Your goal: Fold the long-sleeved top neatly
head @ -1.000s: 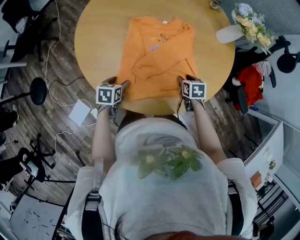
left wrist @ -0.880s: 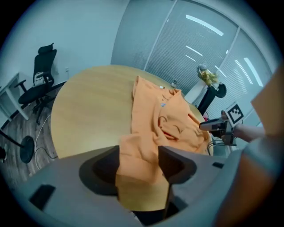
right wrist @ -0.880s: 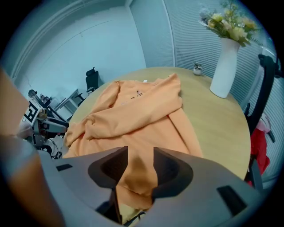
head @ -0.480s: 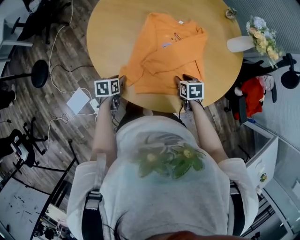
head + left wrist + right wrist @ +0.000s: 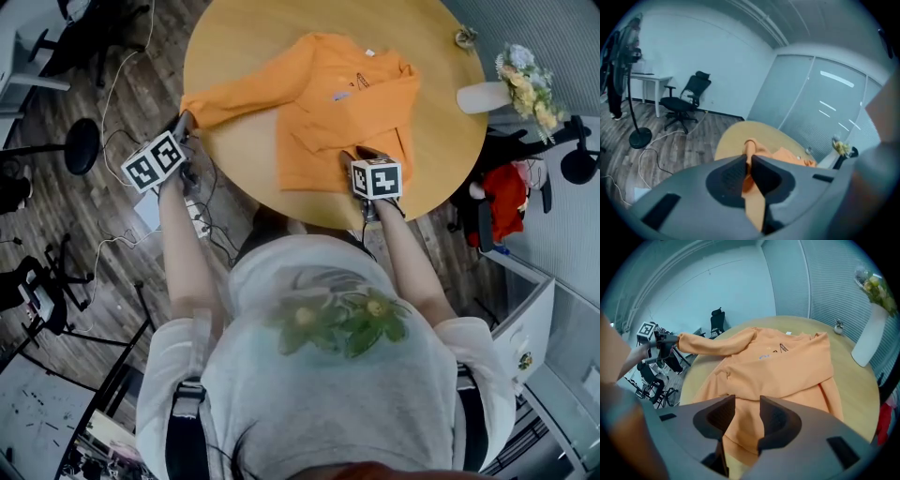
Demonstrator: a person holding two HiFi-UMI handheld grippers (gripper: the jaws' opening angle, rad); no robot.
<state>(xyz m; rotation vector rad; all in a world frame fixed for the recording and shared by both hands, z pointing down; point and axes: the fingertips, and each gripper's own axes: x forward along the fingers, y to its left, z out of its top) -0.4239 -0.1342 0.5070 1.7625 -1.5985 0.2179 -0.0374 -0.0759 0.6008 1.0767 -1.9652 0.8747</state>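
Head view gives me the orange long-sleeved fabric top (image 5: 347, 103) on the round wooden worktop (image 5: 244, 42), my left hand-held gripper (image 5: 185, 128) just closed pinching its sleeve cuff (image 5: 197, 101), my right hand-held gripper (image 5: 359, 156) spread over the hem; I judge it light, floppy, best taken by edges.

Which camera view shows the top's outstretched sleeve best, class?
The head view: the sleeve shows there full length, shoulder to cuff. The right gripper view shows it smaller and farther off. The left gripper view shows only its end, pinched in the left hand-held gripper, whose jaws have just been closing.
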